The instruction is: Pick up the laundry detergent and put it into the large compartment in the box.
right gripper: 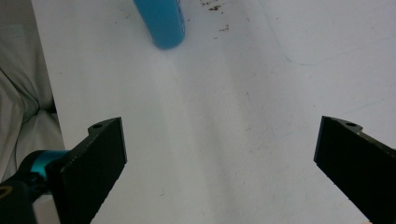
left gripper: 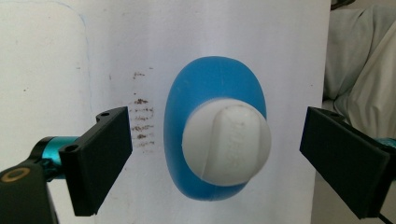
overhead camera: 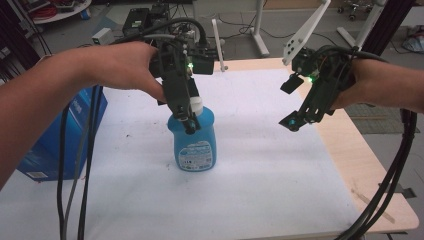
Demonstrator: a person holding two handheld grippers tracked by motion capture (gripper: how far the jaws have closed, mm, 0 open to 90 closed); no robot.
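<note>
Blue bottle btwn open left gripper, gaps both sides; right gripper open, well apart.

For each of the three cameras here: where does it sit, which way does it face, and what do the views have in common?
High view: above the person's side, looking forward and down on the white table; both forearms, the left gripper and right gripper show.
Left gripper view: rides the left gripper, looking straight down past its open jaws onto the white cap of the blue bottle.
Right gripper view: rides the right gripper, looking down between open jaws at bare table, the bottle's base at the top edge.
Shared: all three views show the blue bottle.
</note>
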